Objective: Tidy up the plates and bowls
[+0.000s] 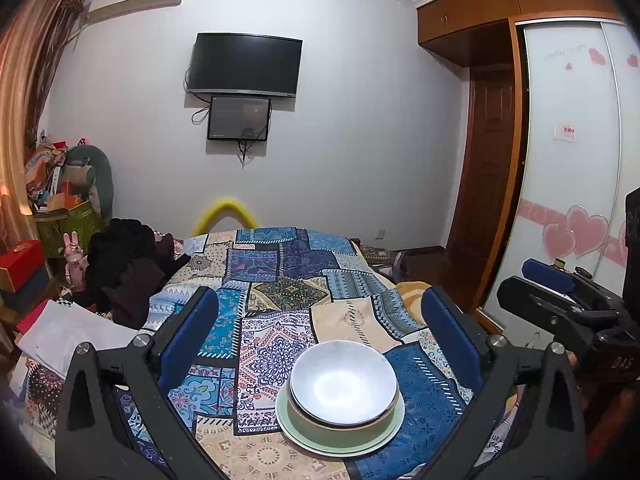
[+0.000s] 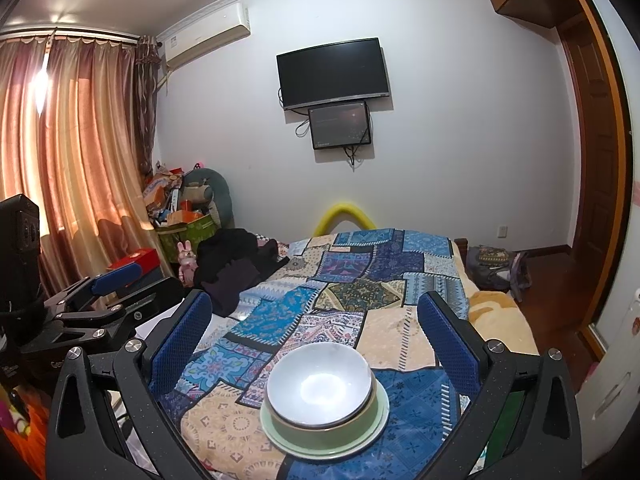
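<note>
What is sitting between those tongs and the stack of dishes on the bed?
Nothing visible. Both the left tongs and the right tongs are open, with only patterned bedspread between their fingers and the white bowl, which is nested in a green bowl on a green plate.

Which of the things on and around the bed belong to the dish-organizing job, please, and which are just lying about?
Job:
white bowl
green bowl
green plate

Lying about:
dark clothes
pink rabbit toy
red box
backpack
</note>
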A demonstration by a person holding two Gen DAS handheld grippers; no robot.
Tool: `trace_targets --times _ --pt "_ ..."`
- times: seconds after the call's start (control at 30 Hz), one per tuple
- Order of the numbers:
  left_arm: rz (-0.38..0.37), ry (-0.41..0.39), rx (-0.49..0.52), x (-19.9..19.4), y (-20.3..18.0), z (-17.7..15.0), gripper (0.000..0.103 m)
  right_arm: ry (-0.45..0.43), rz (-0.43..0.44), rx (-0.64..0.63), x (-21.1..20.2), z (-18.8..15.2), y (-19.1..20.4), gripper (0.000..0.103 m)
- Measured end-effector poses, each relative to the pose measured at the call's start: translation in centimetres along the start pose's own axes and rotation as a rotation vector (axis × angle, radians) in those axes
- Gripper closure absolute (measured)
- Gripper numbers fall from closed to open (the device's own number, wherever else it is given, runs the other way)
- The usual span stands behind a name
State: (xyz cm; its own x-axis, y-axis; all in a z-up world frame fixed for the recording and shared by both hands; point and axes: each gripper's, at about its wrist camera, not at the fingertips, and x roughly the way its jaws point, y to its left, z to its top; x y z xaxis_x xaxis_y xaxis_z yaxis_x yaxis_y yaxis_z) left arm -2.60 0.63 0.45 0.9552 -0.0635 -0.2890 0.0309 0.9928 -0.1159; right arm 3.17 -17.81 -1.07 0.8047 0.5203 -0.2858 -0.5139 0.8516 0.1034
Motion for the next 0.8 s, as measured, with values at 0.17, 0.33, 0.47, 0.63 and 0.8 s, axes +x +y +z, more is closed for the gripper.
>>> trace_targets --times 0.17,0.33,0.47,0.63,0.8 --pt "-0.004 0.000 0.000 0.09 -0.04 -0.06 0.000 0.001 -0.001 0.000 0.00 0.01 0.04 0.001" --pt "-0.006 -0.001 0.003 0.10 -0.12 -0.22 0.000 0.000 -0.001 -0.001 -0.01 0.01 0.07 0.000" --pt "-0.012 0.003 -0.004 0.09 -0.03 -0.18 0.000 -0.001 0.001 -0.005 -0.02 0.05 0.16 0.000" --pt "-0.020 0.012 -0.017 0.18 0.21 -0.06 0.000 -0.001 0.002 -0.006 -0.05 0.02 0.19 0.000" --pt "-0.028 0.025 -0.024 0.43 0.41 -0.01 0.000 -0.002 0.002 -0.007 -0.06 0.03 0.20 0.000"
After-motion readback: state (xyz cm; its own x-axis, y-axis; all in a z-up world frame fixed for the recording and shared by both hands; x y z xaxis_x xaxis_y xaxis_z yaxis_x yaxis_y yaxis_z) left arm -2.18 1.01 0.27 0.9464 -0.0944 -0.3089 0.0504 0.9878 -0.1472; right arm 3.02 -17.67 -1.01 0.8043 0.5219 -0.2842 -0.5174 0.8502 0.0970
